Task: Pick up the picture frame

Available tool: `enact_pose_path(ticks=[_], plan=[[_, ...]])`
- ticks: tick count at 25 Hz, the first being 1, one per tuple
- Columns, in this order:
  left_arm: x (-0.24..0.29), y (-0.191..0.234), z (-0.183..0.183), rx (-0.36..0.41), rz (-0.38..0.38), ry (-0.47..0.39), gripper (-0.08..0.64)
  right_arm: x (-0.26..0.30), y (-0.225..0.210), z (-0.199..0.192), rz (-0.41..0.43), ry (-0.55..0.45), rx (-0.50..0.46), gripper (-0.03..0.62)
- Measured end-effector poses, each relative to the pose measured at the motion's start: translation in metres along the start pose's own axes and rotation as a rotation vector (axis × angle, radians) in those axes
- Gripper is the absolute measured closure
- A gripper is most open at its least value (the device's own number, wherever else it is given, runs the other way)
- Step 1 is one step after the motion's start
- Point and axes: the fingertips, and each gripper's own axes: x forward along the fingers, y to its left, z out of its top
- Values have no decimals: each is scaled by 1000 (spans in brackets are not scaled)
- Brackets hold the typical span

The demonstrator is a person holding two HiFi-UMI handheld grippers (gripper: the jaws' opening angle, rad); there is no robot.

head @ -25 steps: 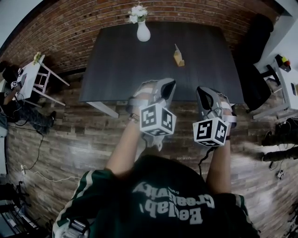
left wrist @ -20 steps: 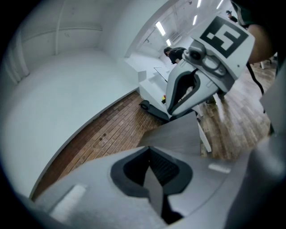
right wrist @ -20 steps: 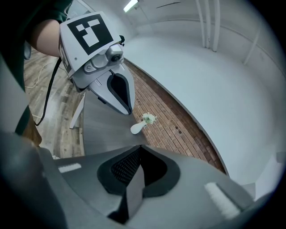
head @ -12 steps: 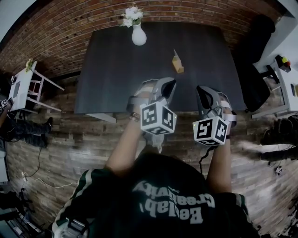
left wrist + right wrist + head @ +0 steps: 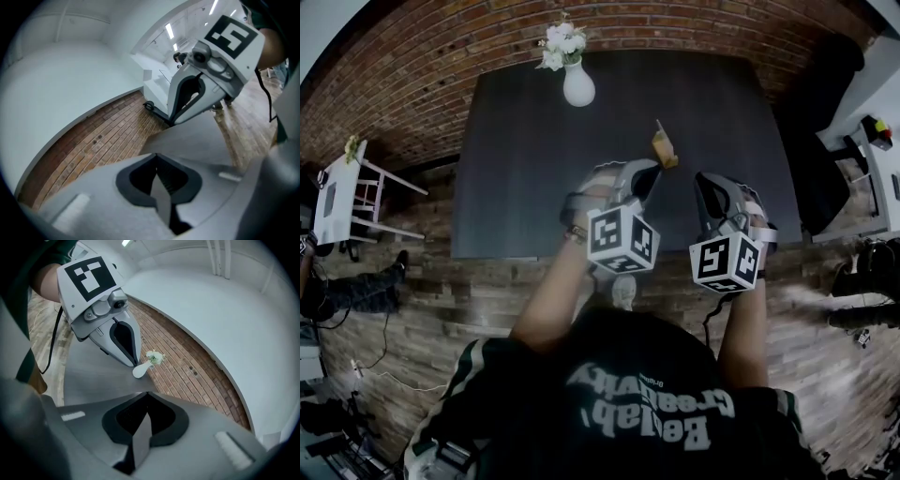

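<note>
While the left gripper point(image 5: 642, 176) and right gripper point(image 5: 705, 187) hover empty, jaws pressed together, the picture frame point(image 5: 664, 148) stands right of the vase point(image 5: 578, 86), nearer the person. From the vase, the left gripper lies just past the frame, the right gripper farther out.

Soft, even indoor light, moderately bright, with only faint shadows. The head view bends like a fisheye: the brick wall point(image 5: 441, 56) curves and the corners darken. The dark tabletop point(image 5: 534, 141) looks matte and evenly lit. The wooden floor point(image 5: 825, 300) smears with motion blur at the right. In the left gripper view, ceiling strip lights point(image 5: 168, 30) glow white. Both gripper views are soft close to the lens, with black rims.
</note>
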Motion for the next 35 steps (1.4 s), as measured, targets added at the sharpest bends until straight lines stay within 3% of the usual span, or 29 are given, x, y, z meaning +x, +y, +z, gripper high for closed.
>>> enact_pose_path(ticks=[9, 18, 35], plan=[[39, 25, -25, -21, -47, -22, 557, 47, -12, -3, 3, 42, 5, 586], [71, 20, -33, -42, -89, -23, 557, 70, -16, -22, 19, 66, 40, 586], [150, -3, -58, -124, -128, 133, 543, 128, -21, -88, 156, 9, 117, 586]])
